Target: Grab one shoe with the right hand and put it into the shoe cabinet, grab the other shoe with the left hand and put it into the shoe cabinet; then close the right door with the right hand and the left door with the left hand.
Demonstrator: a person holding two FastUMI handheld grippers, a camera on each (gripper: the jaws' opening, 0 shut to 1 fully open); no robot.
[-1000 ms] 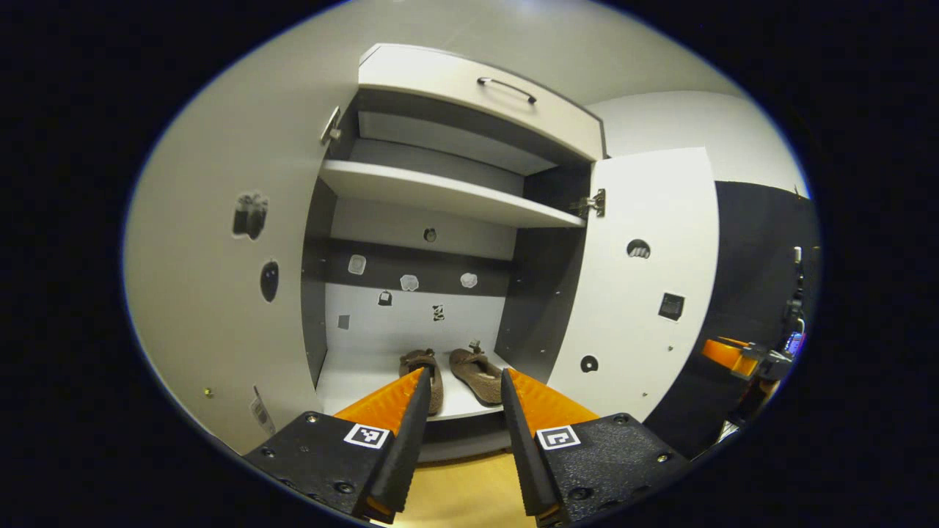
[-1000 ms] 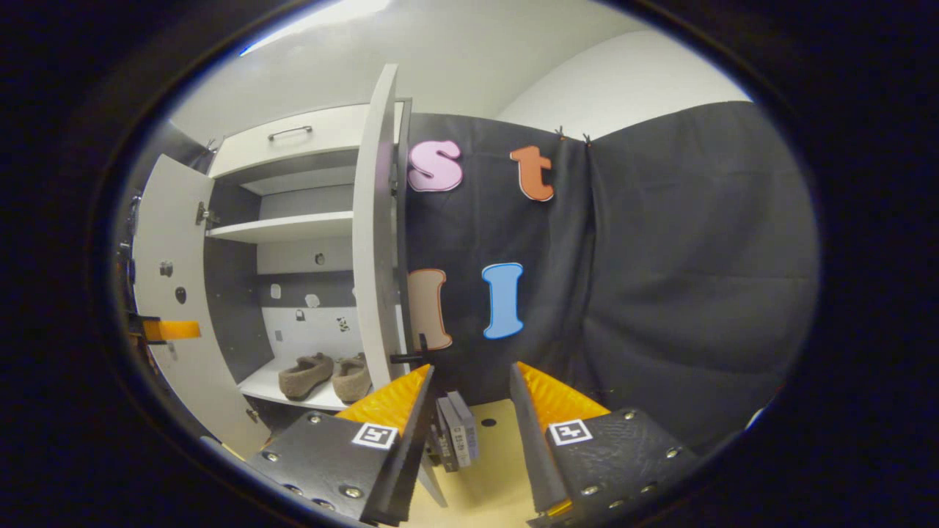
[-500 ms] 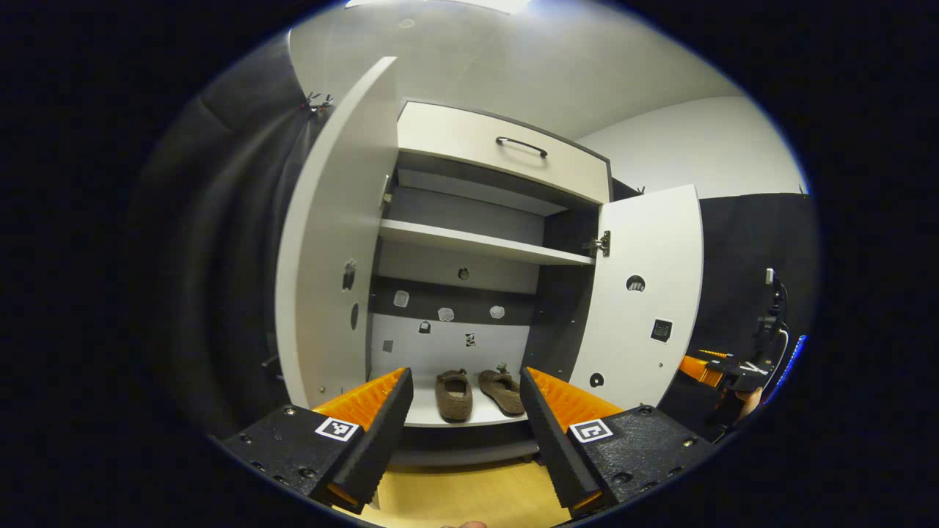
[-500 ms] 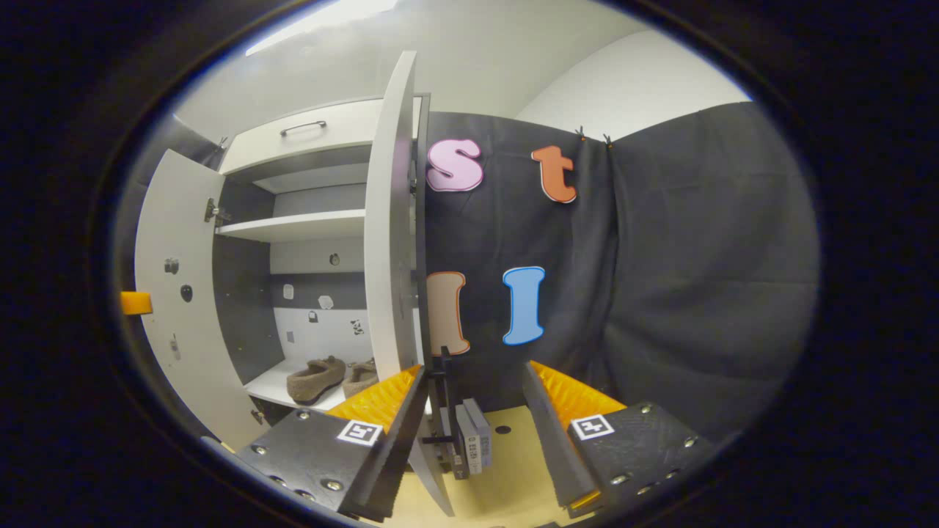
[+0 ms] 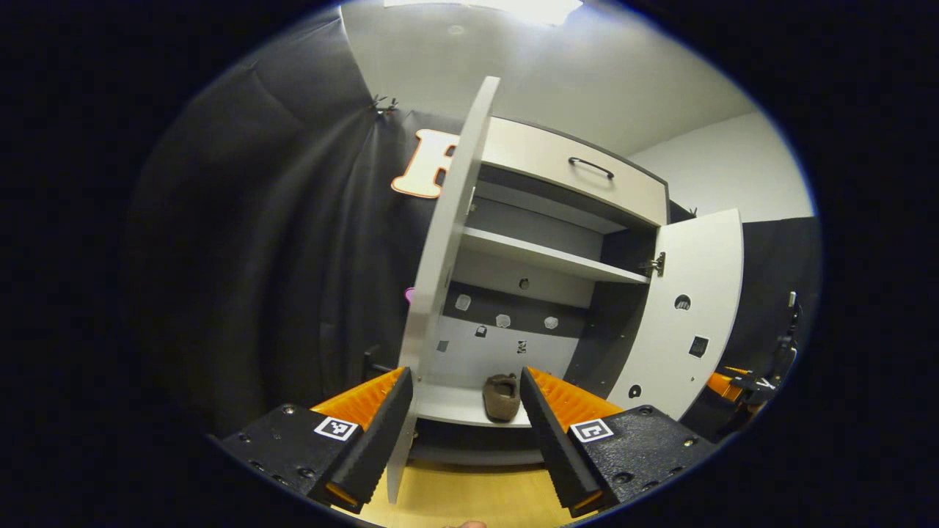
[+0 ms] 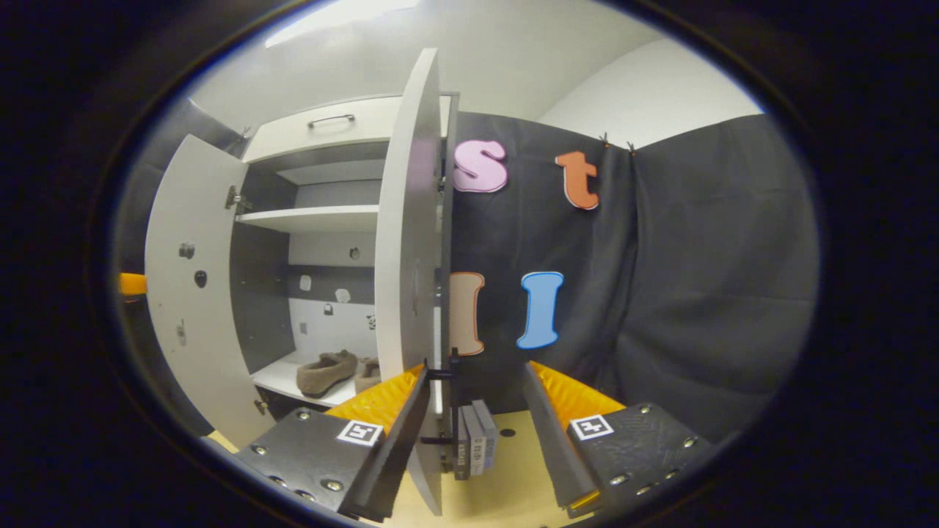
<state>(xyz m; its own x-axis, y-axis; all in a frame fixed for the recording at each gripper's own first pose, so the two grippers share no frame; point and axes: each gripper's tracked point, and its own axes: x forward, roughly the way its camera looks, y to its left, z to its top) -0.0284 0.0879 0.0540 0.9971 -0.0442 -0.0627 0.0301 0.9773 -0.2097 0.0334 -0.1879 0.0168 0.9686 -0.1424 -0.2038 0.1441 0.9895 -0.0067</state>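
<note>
Before the shoe cabinet (image 5: 557,213), both doors stand open and both grippers hang free, jaws spread and holding nothing. From the left gripper (image 5: 463,422), the left door (image 5: 440,249) shows nearly edge-on, its lower edge just between the fingers — bare wooden floor (image 5: 469,499) lies below. From the right gripper (image 6: 473,418), the right door (image 6: 407,257) is likewise edge-on, its handle (image 6: 453,400) between the spread fingers with open room either side. Inside the cabinet, the two brown shoes (image 6: 326,370) sit side by side on the bottom shelf (image 6: 282,375), toward its front edge; the upper shelf (image 6: 315,218) holds nothing — above it, a drawer (image 6: 330,132) sits shut.
</note>
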